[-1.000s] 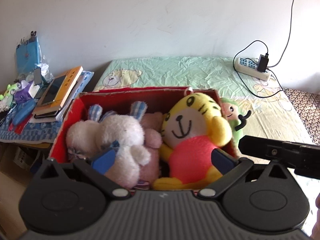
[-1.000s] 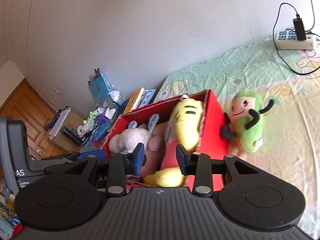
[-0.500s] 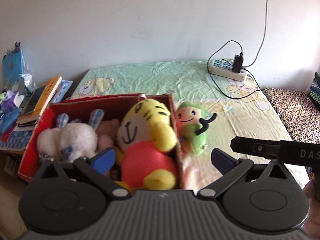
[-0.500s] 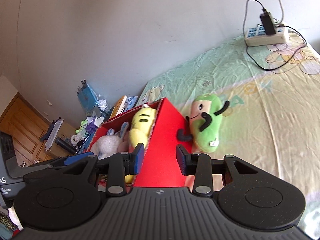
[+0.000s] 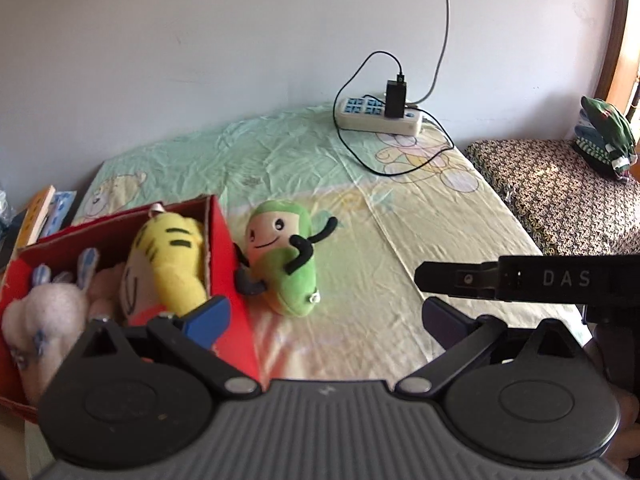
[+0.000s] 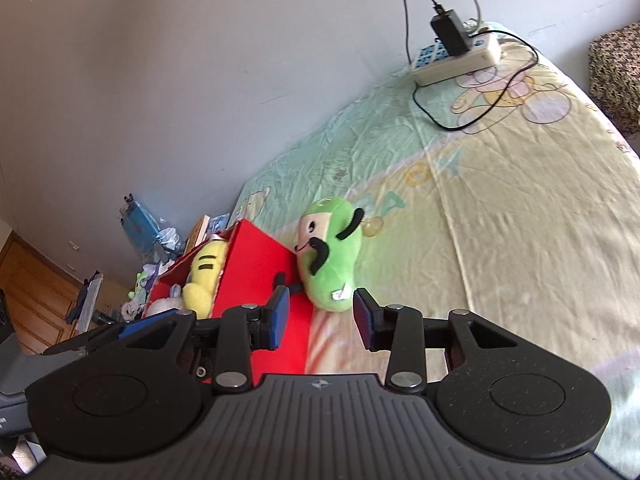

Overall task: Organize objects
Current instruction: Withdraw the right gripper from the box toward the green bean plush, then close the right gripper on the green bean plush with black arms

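A green plush toy (image 5: 286, 266) with a smiling face and black arms lies on the bed, touching the right wall of a red box (image 5: 228, 256); it also shows in the right wrist view (image 6: 332, 260). The box (image 6: 256, 264) holds a yellow tiger plush (image 5: 168, 256), a white bunny plush (image 5: 44, 312) and a pink plush. My left gripper (image 5: 324, 320) is open and empty, near the box's front right corner. My right gripper (image 6: 320, 314) is open and empty, just in front of the green plush.
A white power strip (image 5: 378, 118) with a black charger and cables lies at the far side of the bed (image 5: 400, 240). A patterned stool (image 5: 560, 192) with folded clothes stands at the right. Books and clutter (image 6: 160, 240) sit left of the box.
Both views have swung right, from the box toward the green plush and the bed. My right gripper's jaws have opened wider. The toys have not moved.
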`<state>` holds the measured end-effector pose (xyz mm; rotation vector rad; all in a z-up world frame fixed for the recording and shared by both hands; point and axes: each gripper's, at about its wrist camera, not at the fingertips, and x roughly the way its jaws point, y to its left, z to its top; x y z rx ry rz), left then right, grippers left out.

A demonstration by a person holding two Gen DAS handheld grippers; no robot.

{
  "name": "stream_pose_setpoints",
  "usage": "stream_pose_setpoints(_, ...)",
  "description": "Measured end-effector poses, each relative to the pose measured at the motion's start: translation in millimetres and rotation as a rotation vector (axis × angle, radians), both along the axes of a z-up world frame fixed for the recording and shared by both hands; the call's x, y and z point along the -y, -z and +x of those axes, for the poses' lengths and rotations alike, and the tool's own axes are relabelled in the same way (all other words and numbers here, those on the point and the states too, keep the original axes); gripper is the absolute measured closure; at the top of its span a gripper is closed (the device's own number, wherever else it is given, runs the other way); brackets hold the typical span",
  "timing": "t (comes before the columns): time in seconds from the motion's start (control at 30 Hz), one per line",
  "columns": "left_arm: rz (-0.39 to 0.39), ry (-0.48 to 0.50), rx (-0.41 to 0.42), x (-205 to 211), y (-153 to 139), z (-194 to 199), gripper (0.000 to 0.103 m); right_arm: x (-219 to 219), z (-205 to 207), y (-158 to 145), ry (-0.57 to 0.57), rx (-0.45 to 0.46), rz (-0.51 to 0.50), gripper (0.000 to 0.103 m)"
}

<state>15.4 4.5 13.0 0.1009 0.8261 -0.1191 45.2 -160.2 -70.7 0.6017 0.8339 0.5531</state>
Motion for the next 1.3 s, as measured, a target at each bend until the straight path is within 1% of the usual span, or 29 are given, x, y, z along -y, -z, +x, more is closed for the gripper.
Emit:
stream_pose_setpoints(0.13,0.019,0.027,-0.02,15,15,4,0.001,11,3,6,0.014,-0.018,-0.004,0.062)
stream_pose_setpoints(0.33,0.055,0.048,-0.067,30,52,6,0.001,18,15,21,-0.005,-0.06,-0.021,0.061)
stream_pose_setpoints(0.43,0.096,0.066,-0.084,37,70,5,0.001,15,24,29,-0.029,-0.075,-0.032,0.061)
stream_pose_setpoints(0.5,0.121,0.08,-0.087,40,81,4,0.001,11,31,33,-0.052,-0.091,-0.022,0.06)
stream_pose_setpoints(0.6,0.133,0.1,-0.085,40,94,4,0.001,2,42,37,-0.094,-0.11,-0.015,0.059)
stream_pose_setpoints(0.7,0.152,0.123,-0.082,42,108,6,0.001,-11,54,38,-0.129,-0.112,-0.039,0.058)
stream_pose_setpoints(0.77,0.167,0.143,-0.075,43,116,7,0.002,-18,65,39,-0.152,-0.124,-0.036,0.055)
stream_pose_setpoints(0.83,0.176,0.162,-0.064,46,121,8,0.002,-26,78,43,-0.182,-0.153,-0.021,0.049)
stream_pose_setpoints(0.97,0.182,0.202,-0.051,46,126,3,0.002,-44,99,50,-0.19,-0.188,-0.009,0.048)
stream_pose_setpoints(1.1,0.157,0.215,-0.069,38,128,4,0.002,-64,114,59,-0.209,-0.219,0.002,0.047)
stream_pose_setpoints(1.17,0.152,0.219,-0.072,34,128,5,0.002,-71,118,63,-0.196,-0.229,-0.002,0.043)
stream_pose_setpoints(1.3,0.126,0.226,-0.08,27,126,7,0.002,-85,127,72,-0.2,-0.248,0.0,0.042)
